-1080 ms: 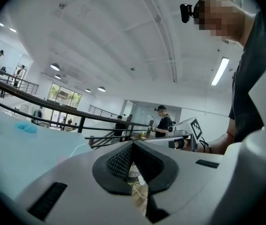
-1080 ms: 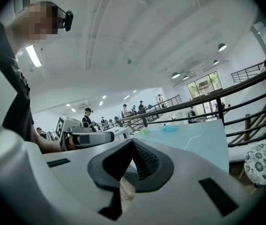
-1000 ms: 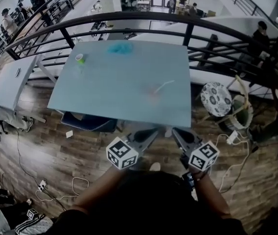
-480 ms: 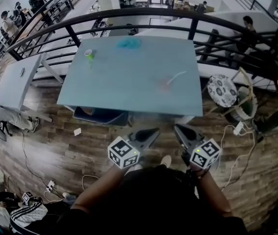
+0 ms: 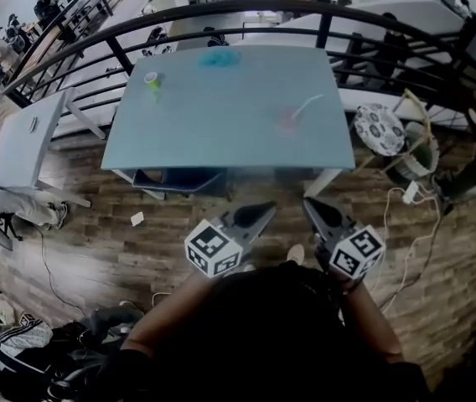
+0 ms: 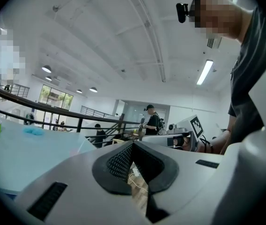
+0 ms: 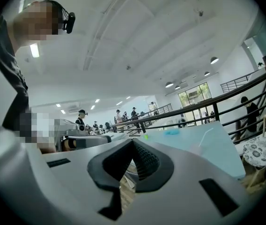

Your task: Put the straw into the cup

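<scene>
A clear cup (image 5: 287, 121) stands on the right part of the light blue table (image 5: 221, 132), with a white straw (image 5: 308, 105) leaning out of it to the right. Both grippers are held side by side over the wooden floor, short of the table's near edge. My left gripper (image 5: 263, 215) is shut with nothing in it, and my right gripper (image 5: 314, 210) is shut and empty too. In the right gripper view the straw (image 7: 206, 135) shows far ahead of the closed jaws (image 7: 133, 145). The left gripper view shows its jaws (image 6: 132, 147) closed, with the table (image 6: 25, 149) at left.
A green cup (image 5: 151, 80) and a blue crumpled thing (image 5: 218, 59) lie at the table's far side. A black railing (image 5: 221, 15) curves behind the table. A chair with a patterned cushion (image 5: 376, 129) stands at right. Cables (image 5: 406, 216) lie on the floor.
The table has come closer in the head view as the person walks toward it. Both grippers have moved forward with it, still shut and side by side.
</scene>
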